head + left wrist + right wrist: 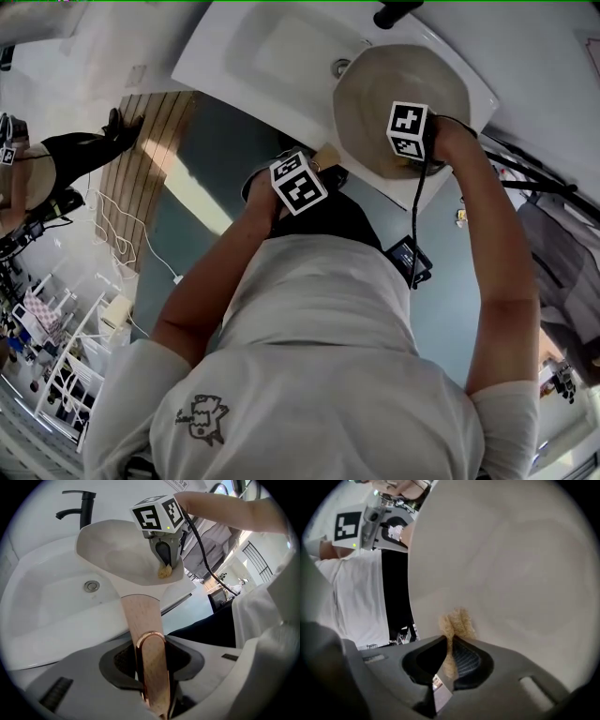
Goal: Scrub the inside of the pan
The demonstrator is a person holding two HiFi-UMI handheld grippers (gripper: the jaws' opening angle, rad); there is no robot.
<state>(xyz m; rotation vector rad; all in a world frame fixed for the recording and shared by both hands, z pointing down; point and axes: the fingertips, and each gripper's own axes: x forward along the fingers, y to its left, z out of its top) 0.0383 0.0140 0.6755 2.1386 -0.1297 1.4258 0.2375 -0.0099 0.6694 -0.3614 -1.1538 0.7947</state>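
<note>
A beige pan is tilted over the white sink. Its wooden handle, tipped in copper, runs back between the jaws of my left gripper, which is shut on it. My right gripper is shut on a tan scrub pad. The pad presses against the pan's inner wall close to the rim. In the left gripper view the right gripper reaches down into the pan with the pad at its tip. From the head view the pan lies over the sink's near right corner.
A black faucet stands behind the basin, and the drain is left of the pan. A black cable hangs from the right gripper. Another person stands far left by a wooden slatted mat.
</note>
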